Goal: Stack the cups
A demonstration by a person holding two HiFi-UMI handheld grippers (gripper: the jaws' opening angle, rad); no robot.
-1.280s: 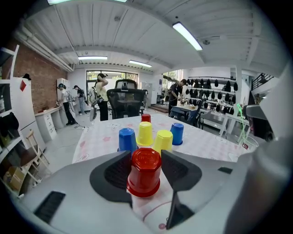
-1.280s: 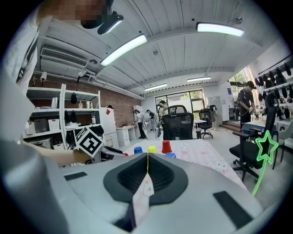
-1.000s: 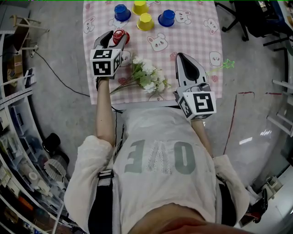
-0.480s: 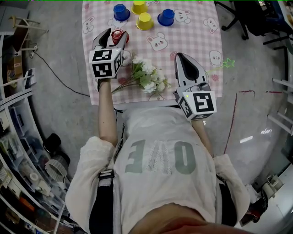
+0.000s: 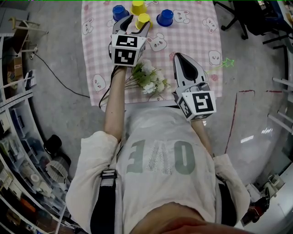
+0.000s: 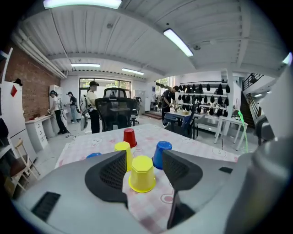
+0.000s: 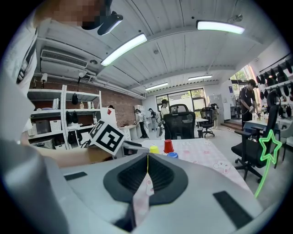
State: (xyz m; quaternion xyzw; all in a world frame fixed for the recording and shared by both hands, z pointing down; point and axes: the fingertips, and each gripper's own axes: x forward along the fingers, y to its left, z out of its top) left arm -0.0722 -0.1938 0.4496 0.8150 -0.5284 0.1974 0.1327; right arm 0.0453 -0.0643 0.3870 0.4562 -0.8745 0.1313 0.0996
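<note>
Several upside-down cups stand on the pink checked tablecloth (image 5: 201,32). My left gripper (image 5: 135,23) (image 6: 144,160) is open, and a yellow cup (image 5: 143,19) (image 6: 142,173) stands in the gap at its fingertips; the pads do not press on it. Behind that cup are a second yellow cup (image 5: 138,7) (image 6: 122,151), a blue cup (image 5: 165,17) (image 6: 161,153) to the right, another blue cup (image 5: 119,11) (image 6: 93,155) to the left, and a red cup (image 6: 130,137) farther back. My right gripper (image 5: 180,55) (image 7: 147,157) rests shut and empty near the table's front edge.
A bunch of white flowers (image 5: 149,77) lies on the cloth between the two grippers. A green star-shaped thing (image 5: 227,63) sits at the table's right edge. Office chairs (image 6: 114,112) stand beyond the table, and people are at the back of the room.
My left gripper has moved right and farther up the table, from beside a red cup to the nearer yellow cup. That red cup is now hidden under it. The right gripper has stayed put.
</note>
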